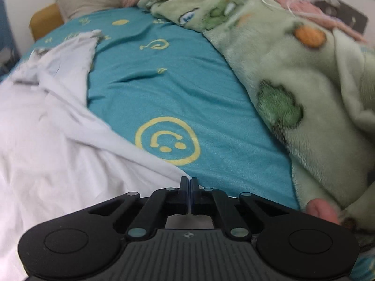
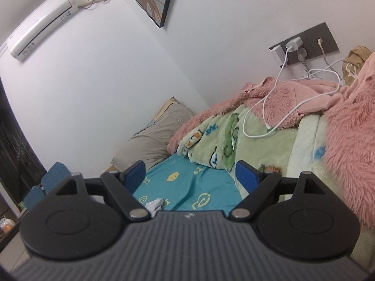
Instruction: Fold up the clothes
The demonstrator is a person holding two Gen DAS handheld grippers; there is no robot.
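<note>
A white garment (image 1: 54, 126) lies crumpled on the teal bedsheet (image 1: 164, 89), filling the left of the left wrist view. My left gripper (image 1: 189, 182) is shut, its tips at the garment's near right edge; whether cloth is pinched between them I cannot tell. My right gripper (image 2: 191, 175) is open and empty, raised above the bed and pointing toward the wall. A small bit of the white garment (image 2: 154, 205) shows just above its body, on the teal sheet (image 2: 187, 187).
A green cartoon-print blanket (image 1: 293, 82) is heaped on the bed's right side, with a pink fluffy blanket (image 2: 346, 152) over it. A white charger cable (image 2: 262, 107) trails across them from a wall socket (image 2: 304, 43). A beige pillow (image 2: 154, 138) lies at the far end.
</note>
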